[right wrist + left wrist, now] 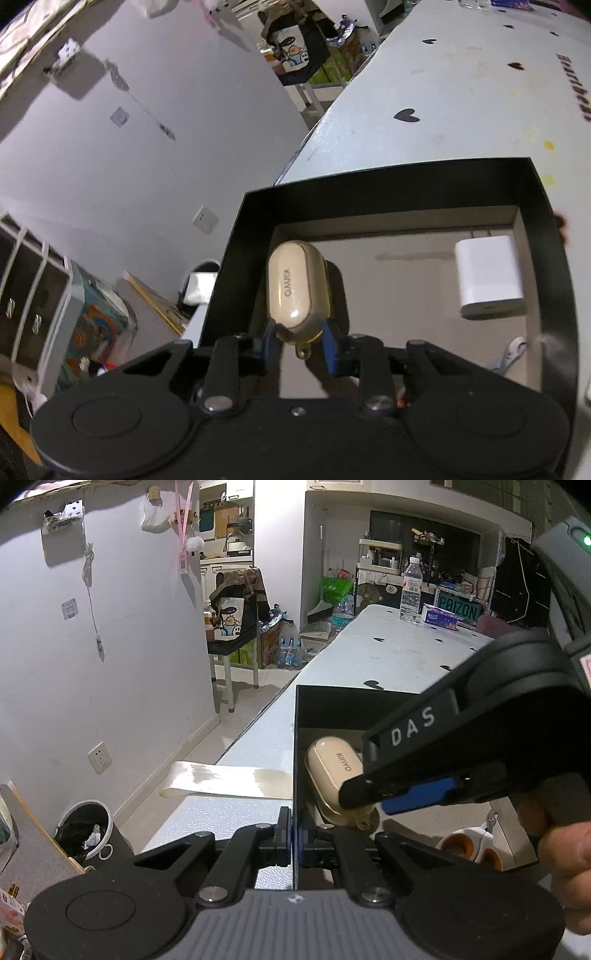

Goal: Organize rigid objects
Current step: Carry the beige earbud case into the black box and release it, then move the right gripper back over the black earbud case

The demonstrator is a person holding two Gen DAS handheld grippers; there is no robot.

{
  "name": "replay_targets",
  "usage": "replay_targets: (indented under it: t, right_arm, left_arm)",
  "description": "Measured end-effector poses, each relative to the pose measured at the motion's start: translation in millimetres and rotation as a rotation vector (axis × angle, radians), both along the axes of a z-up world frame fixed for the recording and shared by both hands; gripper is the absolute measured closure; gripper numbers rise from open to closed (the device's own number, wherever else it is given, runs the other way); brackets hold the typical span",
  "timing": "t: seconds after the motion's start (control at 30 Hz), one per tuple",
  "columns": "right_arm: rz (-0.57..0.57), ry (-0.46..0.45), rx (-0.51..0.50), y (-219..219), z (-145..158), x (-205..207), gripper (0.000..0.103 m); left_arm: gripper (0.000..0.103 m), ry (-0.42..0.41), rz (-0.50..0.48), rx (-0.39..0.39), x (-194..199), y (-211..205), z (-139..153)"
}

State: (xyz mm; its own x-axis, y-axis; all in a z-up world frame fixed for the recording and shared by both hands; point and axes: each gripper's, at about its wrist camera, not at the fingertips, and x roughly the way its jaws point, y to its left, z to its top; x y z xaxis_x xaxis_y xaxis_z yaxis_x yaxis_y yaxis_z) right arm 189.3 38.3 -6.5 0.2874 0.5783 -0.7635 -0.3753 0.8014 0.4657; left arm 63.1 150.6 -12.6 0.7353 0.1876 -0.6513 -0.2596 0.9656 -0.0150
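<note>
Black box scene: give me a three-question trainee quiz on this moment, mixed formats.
1. True or false: the left gripper is shut on the wall of the black box.
2. What does the right gripper hold? A) the beige KINYO case B) the white charger C) a water bottle
3. Fill in: the white charger lies ____ the black box.

Key: 1 true; 2 A; 3 inside.
</note>
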Motion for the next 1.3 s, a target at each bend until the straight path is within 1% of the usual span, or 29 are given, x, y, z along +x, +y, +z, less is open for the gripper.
replay_targets:
  t: [0.07,0.13,0.2,0.27,0.37,0.43,0.53,0.83,0.9,0.93,1.0,1.07,1.13,1.2,1.3]
  right_arm:
    - [-0.006,-0.015,0.013,4,-1,0,0.076]
    - [-0.014,-0.014,0.024,7,-3,1,0.079]
    - [-0.016,-0.005,0.034,9,-4,3,0.087]
    - [-0.018,0.017,0.028,12,-9,4,0.087]
    - [-0.013,0.011,0.024,14,-10,2,0.087]
    - [-0.018,0.011,0.015,12,-9,2,0.086]
    - [-0.028,-0.004,0.000,7,-1,0,0.082]
    - [-0.030,-0.105,-0.077,-19,32,-20,0.064]
    - [-0.027,-0.124,-0.072,-28,39,-26,0.053]
    - [-0.024,-0.135,-0.069,-33,42,-29,0.050]
    - [-0.023,-0.151,-0.068,-40,47,-34,0.036]
    - [-0.028,-0.172,-0.063,-47,53,-40,0.027]
    - [-0.027,-0.193,-0.057,-55,57,-46,0.023]
    - [-0.032,-0.210,-0.053,-63,61,-50,0.015]
    - [-0.050,-0.247,-0.043,-76,67,-59,0.012]
  left_arm:
    - [0.100,0.000,0.000,0.000,0,0,0]
    - [0.100,0.000,0.000,0.003,0,0,0]
    - [0.100,0.000,0.000,0.004,0,-1,0]
    - [0.100,0.000,0.000,0.004,0,-1,0]
    - [0.100,0.000,0.000,0.004,0,-1,0]
    - [0.100,0.000,0.000,0.003,0,-1,0]
    - [0.100,0.000,0.000,0.004,0,-1,0]
    - [0.100,0.002,0.001,-0.002,0,-1,0]
    - [0.100,0.004,0.001,0.003,1,-2,0]
    - [0.100,0.004,0.001,0.005,1,-2,0]
    - [0.100,0.005,0.001,0.004,1,-3,0]
    - [0.100,0.006,0.002,0.002,2,-2,0]
    - [0.100,0.007,0.002,0.003,2,-1,1]
    - [0.100,0.007,0.002,0.002,2,-2,1]
    - [0.100,0.006,0.002,0.002,2,-2,1]
